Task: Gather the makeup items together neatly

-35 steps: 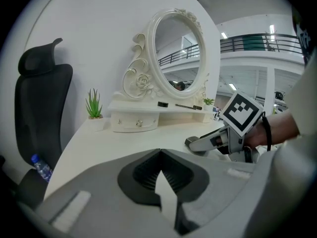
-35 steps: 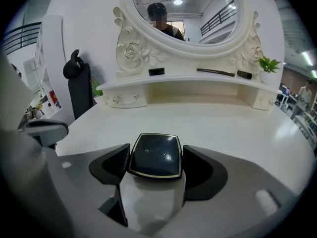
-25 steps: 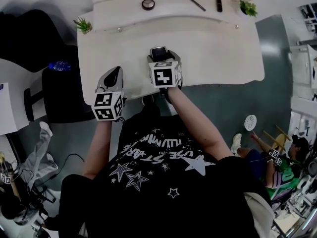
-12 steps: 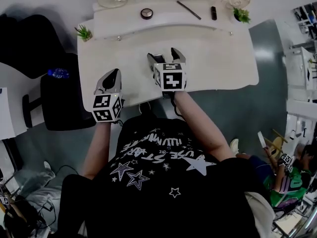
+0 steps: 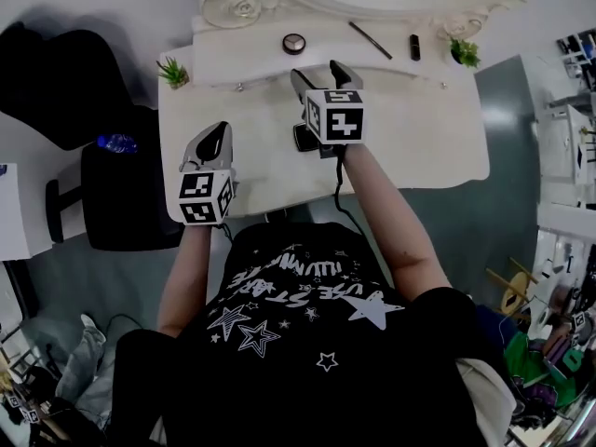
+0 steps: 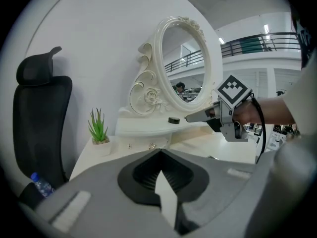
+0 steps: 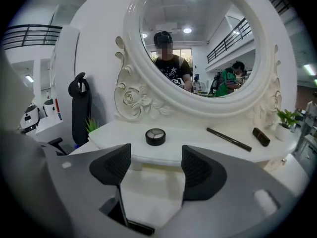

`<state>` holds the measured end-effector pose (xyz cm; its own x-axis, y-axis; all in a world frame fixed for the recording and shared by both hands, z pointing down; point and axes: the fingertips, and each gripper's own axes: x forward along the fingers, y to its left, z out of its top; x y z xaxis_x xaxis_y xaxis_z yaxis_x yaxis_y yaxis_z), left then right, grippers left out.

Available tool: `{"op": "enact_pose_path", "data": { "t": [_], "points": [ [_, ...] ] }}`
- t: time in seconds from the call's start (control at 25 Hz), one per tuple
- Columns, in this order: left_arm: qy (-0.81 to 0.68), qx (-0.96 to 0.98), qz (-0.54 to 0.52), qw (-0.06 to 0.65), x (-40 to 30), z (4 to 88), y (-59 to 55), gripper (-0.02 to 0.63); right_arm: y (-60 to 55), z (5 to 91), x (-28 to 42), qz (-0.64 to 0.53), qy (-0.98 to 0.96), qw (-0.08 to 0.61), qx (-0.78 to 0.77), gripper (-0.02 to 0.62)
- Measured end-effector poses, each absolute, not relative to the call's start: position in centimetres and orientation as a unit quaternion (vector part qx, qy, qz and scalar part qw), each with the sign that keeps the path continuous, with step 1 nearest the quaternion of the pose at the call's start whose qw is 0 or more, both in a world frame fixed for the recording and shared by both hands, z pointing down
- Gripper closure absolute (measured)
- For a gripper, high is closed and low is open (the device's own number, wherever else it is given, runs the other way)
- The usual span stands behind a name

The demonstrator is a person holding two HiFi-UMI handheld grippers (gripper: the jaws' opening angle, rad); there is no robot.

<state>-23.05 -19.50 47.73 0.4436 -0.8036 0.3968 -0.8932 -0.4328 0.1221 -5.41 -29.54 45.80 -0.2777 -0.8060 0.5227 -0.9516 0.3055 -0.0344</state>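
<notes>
Three makeup items lie on the vanity's raised back shelf (image 5: 251, 54): a round black compact (image 5: 294, 43) (image 7: 155, 136), a thin dark pencil (image 5: 370, 33) (image 7: 229, 139) and a short dark lipstick (image 5: 414, 47) (image 7: 261, 137). My right gripper (image 5: 318, 73) (image 7: 156, 167) hovers over the tabletop just short of the shelf. It is open and empty, and the compact lies straight ahead of it. My left gripper (image 5: 212, 140) (image 6: 159, 155) is shut on nothing near the table's front left. It sees the right gripper (image 6: 225, 110) and the compact (image 6: 173, 120).
A large oval mirror (image 7: 198, 38) in an ornate white frame stands behind the shelf. Small potted plants (image 5: 173, 71) (image 5: 465, 52) sit at the shelf's two ends. A black office chair (image 5: 56, 82) and a water bottle (image 5: 117, 143) are left of the table.
The right gripper has moved away from my body across the tabletop toward the back shelf. The left gripper has stayed near the front edge.
</notes>
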Motion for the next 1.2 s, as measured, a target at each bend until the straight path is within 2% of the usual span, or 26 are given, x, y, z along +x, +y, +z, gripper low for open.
{"op": "enact_pose_path", "data": {
  "t": [0.12,0.4,0.68,0.88,1.2],
  "points": [
    [-0.515,0.831,0.137,0.158,-23.7,47.7,-20.4,0.606,-31.5,45.7,-6.2,0.167,-0.79,0.219,0.548,0.275],
    [-0.527,0.822,0.134,0.168,-24.7,47.9,-21.5,0.606,-34.9,46.7,-7.9,0.169,-0.799,0.256,0.517,0.286],
    [-0.53,0.819,0.137,0.174,-24.5,48.6,-21.6,0.606,-36.3,48.2,-8.7,0.182,-0.793,0.297,0.5,0.336],
    [-0.538,0.812,0.139,0.178,-24.2,48.6,-21.1,0.606,-36.0,48.1,-8.8,0.182,-0.797,0.302,0.491,0.356],
    [-0.541,0.806,0.153,0.184,-20.9,48.2,-19.6,0.606,-33.8,45.5,-6.1,0.167,-0.822,0.267,0.474,0.356]
  ]
}}
